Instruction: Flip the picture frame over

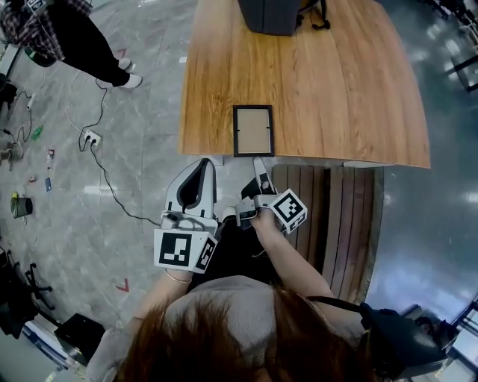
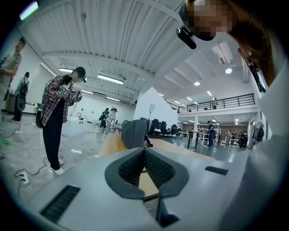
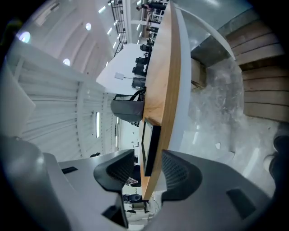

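A black picture frame (image 1: pixel 253 130) with a pale panel lies flat at the front edge of the wooden table (image 1: pixel 336 89). My right gripper (image 1: pixel 259 163) hovers just in front of that edge, rolled onto its side and open. In the right gripper view the frame (image 3: pixel 151 144) and the table edge (image 3: pixel 165 67) show in the gap between the jaws of the right gripper (image 3: pixel 148 155), and the pads do not touch them. My left gripper (image 1: pixel 203 163) is to the left of the frame, off the table, its fingertips meeting and nothing held (image 2: pixel 144 151).
A dark grey bag (image 1: pixel 272 15) stands at the table's far edge. A slatted wooden bench (image 1: pixel 336 216) sits under the table's front right. On the floor to the left a person (image 1: pixel 82 37) stands near a power strip and cable (image 1: pixel 89 138).
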Motion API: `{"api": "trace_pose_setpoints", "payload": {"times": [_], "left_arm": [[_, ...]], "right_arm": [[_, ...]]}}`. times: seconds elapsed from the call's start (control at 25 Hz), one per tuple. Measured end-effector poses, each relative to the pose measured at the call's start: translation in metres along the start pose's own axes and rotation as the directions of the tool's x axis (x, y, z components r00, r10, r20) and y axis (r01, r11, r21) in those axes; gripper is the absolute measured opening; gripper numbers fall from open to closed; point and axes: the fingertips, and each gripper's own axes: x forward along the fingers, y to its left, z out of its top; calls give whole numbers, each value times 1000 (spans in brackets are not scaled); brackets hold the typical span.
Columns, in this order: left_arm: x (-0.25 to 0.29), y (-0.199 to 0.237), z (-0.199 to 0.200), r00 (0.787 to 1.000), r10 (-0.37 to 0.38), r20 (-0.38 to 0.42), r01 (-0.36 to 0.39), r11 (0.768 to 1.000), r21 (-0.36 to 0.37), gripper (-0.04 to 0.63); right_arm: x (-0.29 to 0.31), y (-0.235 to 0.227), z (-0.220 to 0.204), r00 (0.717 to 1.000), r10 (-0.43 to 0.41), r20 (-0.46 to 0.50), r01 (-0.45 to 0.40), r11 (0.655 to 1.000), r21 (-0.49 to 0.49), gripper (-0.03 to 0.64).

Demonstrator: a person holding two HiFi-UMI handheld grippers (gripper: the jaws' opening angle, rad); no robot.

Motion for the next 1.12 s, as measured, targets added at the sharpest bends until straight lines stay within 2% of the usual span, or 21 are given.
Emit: {"api": "trace_pose_setpoints", "payload": {"times": [0.12, 0.36, 0.76, 1.12], "left_arm": [[0, 3, -6, 1000, 6, -18, -6, 1000, 1, 6], [-1, 7, -16, 999, 13, -44, -12, 1000, 17, 6], [-4, 8, -21, 998, 2, -63, -2, 1000, 7, 6], [-4, 8, -25, 997, -6, -76, 5, 1000, -7, 6]], "right_arm": [[6, -5, -1, 1000, 15, 1, -15, 1000, 23, 181], [25, -24, 2, 1000, -21, -10, 21, 998, 52, 189], [38, -25, 3, 998, -59, 9, 58, 994, 94, 193], [48, -22, -1, 999, -28, -23, 30, 993, 112, 193]]}}
